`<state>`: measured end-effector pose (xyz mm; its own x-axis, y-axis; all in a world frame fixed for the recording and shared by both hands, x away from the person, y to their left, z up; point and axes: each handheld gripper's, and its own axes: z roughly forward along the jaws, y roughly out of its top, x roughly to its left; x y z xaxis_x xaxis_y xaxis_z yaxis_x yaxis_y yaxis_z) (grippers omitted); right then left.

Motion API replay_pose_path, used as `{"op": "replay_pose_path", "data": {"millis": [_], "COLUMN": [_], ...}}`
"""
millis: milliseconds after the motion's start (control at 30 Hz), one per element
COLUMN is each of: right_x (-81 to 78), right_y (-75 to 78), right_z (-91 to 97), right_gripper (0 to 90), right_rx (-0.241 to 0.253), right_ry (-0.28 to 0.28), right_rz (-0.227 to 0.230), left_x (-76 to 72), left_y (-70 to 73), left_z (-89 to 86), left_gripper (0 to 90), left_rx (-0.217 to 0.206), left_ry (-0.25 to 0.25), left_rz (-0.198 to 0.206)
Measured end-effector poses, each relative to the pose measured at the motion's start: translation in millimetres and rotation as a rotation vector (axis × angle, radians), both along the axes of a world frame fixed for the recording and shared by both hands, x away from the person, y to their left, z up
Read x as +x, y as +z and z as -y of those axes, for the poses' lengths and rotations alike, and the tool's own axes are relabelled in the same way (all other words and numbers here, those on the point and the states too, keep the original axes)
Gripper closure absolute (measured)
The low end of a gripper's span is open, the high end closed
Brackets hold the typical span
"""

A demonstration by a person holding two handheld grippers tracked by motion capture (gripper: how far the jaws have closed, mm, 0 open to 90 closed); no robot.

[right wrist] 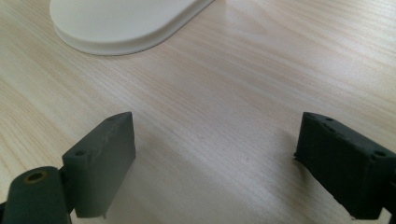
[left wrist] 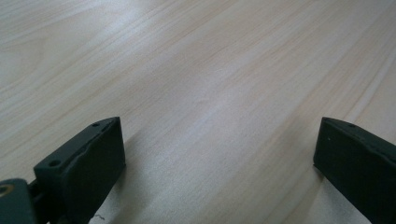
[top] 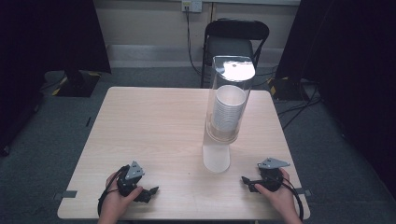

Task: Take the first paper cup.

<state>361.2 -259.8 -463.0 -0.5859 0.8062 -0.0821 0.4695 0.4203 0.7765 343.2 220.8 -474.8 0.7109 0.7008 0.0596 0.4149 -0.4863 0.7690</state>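
High view: clear cup dispenser (top: 227,112) stands mid-table, paper cups (top: 229,106) stacked inside. Left gripper (top: 150,192) and right gripper (top: 247,182) rest released, empty. Cups probably light and crushable; grip gently at the rim.

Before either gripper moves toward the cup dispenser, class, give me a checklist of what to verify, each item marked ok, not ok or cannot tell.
1. Left gripper jaws open, nothing between them: ok.
2. Right gripper jaws open, nothing between them: ok.
3. Cup dispenser upright on the table: ok.
4. White cups stacked inside the clear tube: ok.
5. Bare tabletop between each gripper and the dispenser's white base: ok.
6. Whether a cup can be pulled out at the bottom of the tube: cannot tell.
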Motion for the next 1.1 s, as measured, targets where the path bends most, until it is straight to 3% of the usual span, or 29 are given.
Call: {"op": "replay_pose_path", "data": {"millis": [267,367,500,533,567,600,633,867,1033,1067,1100], "right_x": [-3.0,-4.2,-4.5,-4.7,-4.7,-3.2,-2.7,6.7,9.2,11.4,11.4], "right_y": [-0.1,0.7,5.0,11.8,11.8,19.5,23.6,49.2,57.1,60.1,60.1], "right_z": [-2.2,-4.2,-13.3,-20.8,-20.8,-29.3,-34.2,-64.4,-71.9,-74.4,-74.4], "right_gripper": [11.7,20.4,19.0,20.1,20.1,18.8,18.4,20.7,20.6,20.3,20.3], "right_rx": [0.0,0.012,0.013,0.067,0.067,0.139,0.153,0.179,0.201,0.221,0.221], "right_ry": [-0.029,-0.026,0.0,0.022,0.022,0.04,0.047,0.112,0.104,0.1,0.1], "right_rz": [0.006,0.016,0.033,0.046,0.046,0.05,0.063,0.115,0.141,0.174,0.174], "left_x": [0.1,0.1,0.3,0.9,0.9,1.6,1.6,1.8,1.9,1.8,1.8], "left_y": [0.0,0.0,0.0,0.2,0.2,-0.2,-0.2,-0.3,-0.2,-0.3,-0.3], "left_z": [0.0,0.0,-0.1,-0.2,-0.2,0.4,0.4,0.9,0.8,0.9,0.9], "left_gripper": [1.6,1.6,1.3,1.0,0.8,0.6,0.4,0.2,0.2,0.2,0.2], "left_rx": [0.0,0.001,0.001,0.0,0.0,-0.006,-0.006,-0.005,-0.003,-0.005,-0.005], "left_ry": [0.0,0.0,-0.002,-0.007,-0.007,-0.008,-0.008,-0.006,-0.007,-0.006,-0.006], "left_rz": [0.0,0.0,-0.001,-0.006,-0.006,-0.006,-0.006,-0.004,-0.003,-0.004,-0.004]}}
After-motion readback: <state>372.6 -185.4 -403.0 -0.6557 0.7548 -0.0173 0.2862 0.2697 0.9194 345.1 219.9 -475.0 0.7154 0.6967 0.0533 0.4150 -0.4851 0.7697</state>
